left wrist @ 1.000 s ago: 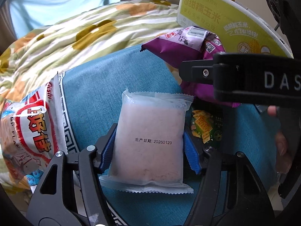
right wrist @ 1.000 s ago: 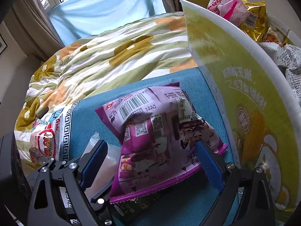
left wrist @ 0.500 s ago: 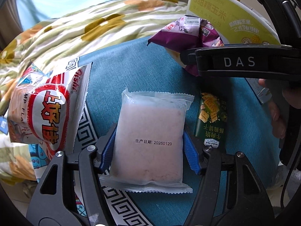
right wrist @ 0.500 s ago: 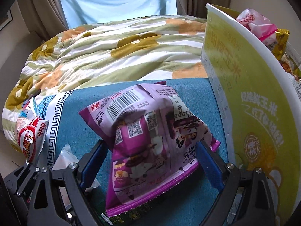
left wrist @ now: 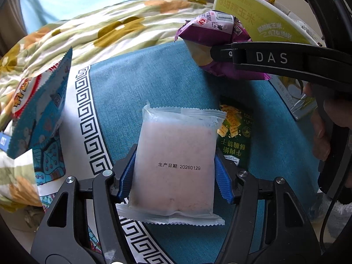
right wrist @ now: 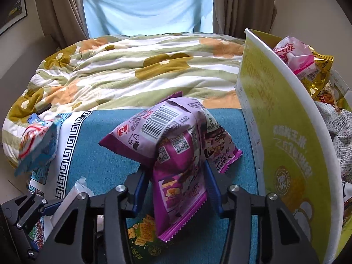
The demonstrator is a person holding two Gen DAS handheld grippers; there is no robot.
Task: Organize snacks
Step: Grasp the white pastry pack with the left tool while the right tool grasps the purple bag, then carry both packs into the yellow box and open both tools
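My left gripper (left wrist: pixel 175 176) is shut on a clear packet of pink snack (left wrist: pixel 176 165), held above the teal cloth (left wrist: pixel 143 83). My right gripper (right wrist: pixel 176 184) is shut on a purple snack bag (right wrist: pixel 173 145) and holds it up off the cloth; the bag also shows in the left wrist view (left wrist: pixel 215 35). A green cracker packet (left wrist: pixel 236 129) lies flat on the cloth below, also in the right wrist view (right wrist: pixel 143 235). The yellow-green cardboard box (right wrist: pixel 286 132) with several snacks inside stands at the right.
A red, white and blue chip bag (left wrist: pixel 37 110) lies at the left edge of the cloth, also in the right wrist view (right wrist: pixel 37 145). A floral quilt (right wrist: pixel 132 70) covers the bed behind. Curtains and a window are at the back.
My right gripper closed on the purple bag and lifted it off the cloth, uncovering the green cracker packet. My left gripper rose with the pink packet.
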